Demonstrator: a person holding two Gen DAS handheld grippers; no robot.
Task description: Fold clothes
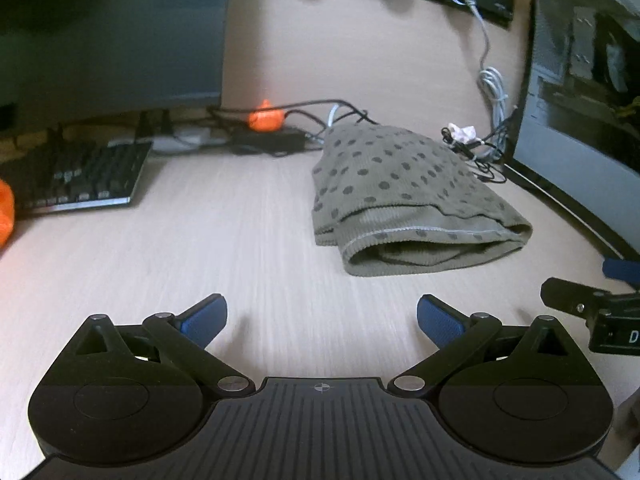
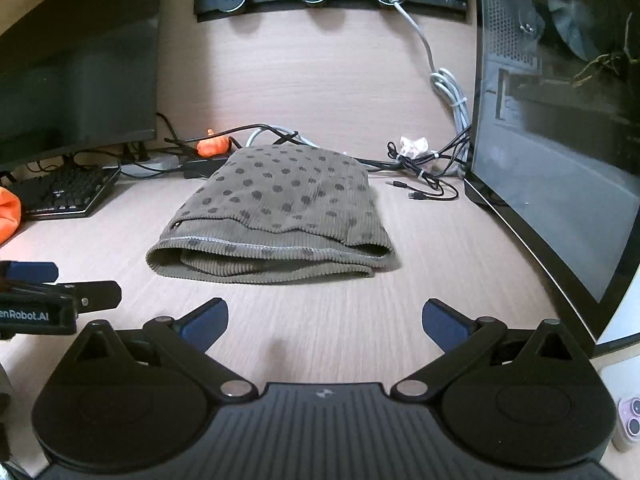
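1. Blue-padded left gripper (image 1: 322, 318) spread wide, empty, low over the wooden desk (image 1: 200, 240), short of the garment.
2. Right gripper (image 2: 325, 322) likewise splayed, nothing between pads, just short of the garment's near edge.
3. Olive dotted corduroy garment (image 2: 280, 216) folded flat on the desk, thick fold facing both grippers.
4. Beyond the garment: tangled cables (image 2: 424, 176), orange object (image 2: 214, 146); keyboard (image 2: 60, 196) left of it, dark case (image 2: 560, 160) right.

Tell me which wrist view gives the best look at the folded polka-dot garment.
The right wrist view: the folded polka-dot garment lies nearly centred ahead of the open right gripper, its stacked front edges plain. The left wrist view shows the garment off to the right, seen obliquely beyond the open left gripper.
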